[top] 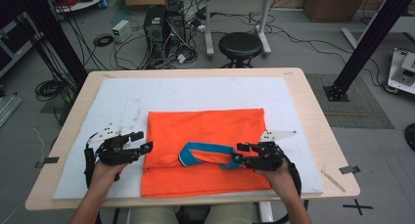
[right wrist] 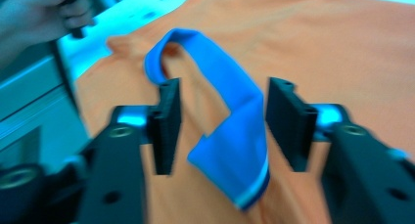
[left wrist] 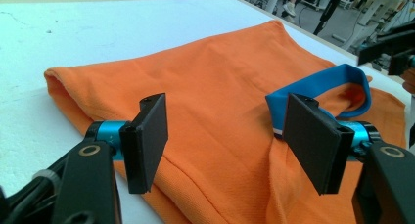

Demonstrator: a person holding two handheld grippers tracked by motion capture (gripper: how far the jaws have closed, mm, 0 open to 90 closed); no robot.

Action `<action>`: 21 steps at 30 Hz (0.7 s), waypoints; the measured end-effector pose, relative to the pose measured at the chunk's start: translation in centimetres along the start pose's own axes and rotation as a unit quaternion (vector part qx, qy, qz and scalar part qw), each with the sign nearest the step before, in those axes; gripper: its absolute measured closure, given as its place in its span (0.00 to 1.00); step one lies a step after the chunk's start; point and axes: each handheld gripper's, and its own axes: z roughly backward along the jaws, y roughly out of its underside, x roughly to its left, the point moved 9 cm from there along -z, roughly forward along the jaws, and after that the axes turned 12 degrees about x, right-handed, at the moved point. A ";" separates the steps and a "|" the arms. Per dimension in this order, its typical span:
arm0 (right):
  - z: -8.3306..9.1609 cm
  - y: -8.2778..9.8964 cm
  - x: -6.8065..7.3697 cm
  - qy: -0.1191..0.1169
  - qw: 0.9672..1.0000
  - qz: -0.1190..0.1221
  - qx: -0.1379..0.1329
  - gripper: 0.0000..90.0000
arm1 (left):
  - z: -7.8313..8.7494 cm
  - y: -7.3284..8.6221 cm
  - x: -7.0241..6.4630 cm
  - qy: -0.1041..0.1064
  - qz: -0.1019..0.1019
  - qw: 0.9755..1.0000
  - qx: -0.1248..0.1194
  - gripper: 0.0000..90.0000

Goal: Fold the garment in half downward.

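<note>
Although the orange shirt point(top: 205, 153) already lies folded flat on the desk point(top: 313, 121), its blue collar point(top: 208, 154) sticks up between the right tool's point(right wrist: 222, 128) parted jaws (unclamped); left tool point(top: 147, 141) gapes empty; tidying remains.

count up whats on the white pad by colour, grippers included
orange: 1, the folded shirt
blue: 1, the shirt's collar
black: 2, the left gripper and the right gripper
total: 4
</note>
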 end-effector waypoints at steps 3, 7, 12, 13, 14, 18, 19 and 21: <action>-1.1 -1.6 -0.3 0.022 0.999 -0.024 -0.001 0.47 | 0.0 0.1 0.0 0.001 0.000 1.000 0.000 0.37; -2.9 -3.0 -0.4 0.022 0.999 -0.029 0.016 0.45 | 0.0 0.1 -0.1 0.004 0.000 1.000 -0.001 0.38; -5.3 -3.5 0.4 -0.001 0.997 0.008 0.075 0.77 | 0.1 0.1 0.0 0.006 0.001 1.000 -0.001 0.37; -5.3 -3.5 0.4 -0.001 0.997 0.008 0.075 0.77 | 0.1 0.1 0.1 0.006 0.001 1.000 -0.001 0.37; -5.3 -3.4 0.7 -0.008 0.997 0.017 0.080 0.87 | 0.1 0.1 0.1 0.005 0.003 1.000 -0.001 0.38; -4.4 -2.7 1.7 -0.021 0.995 0.061 0.079 0.97 | 0.2 0.2 0.3 0.002 0.004 1.000 0.000 0.37; -4.1 -2.4 1.9 -0.028 0.994 0.068 0.080 0.98 | 0.2 0.2 0.3 0.001 0.004 1.000 -0.001 0.37; -3.7 -1.8 2.3 -0.044 0.992 0.083 0.078 0.98 | 0.3 0.2 0.3 0.000 0.005 1.000 -0.001 0.38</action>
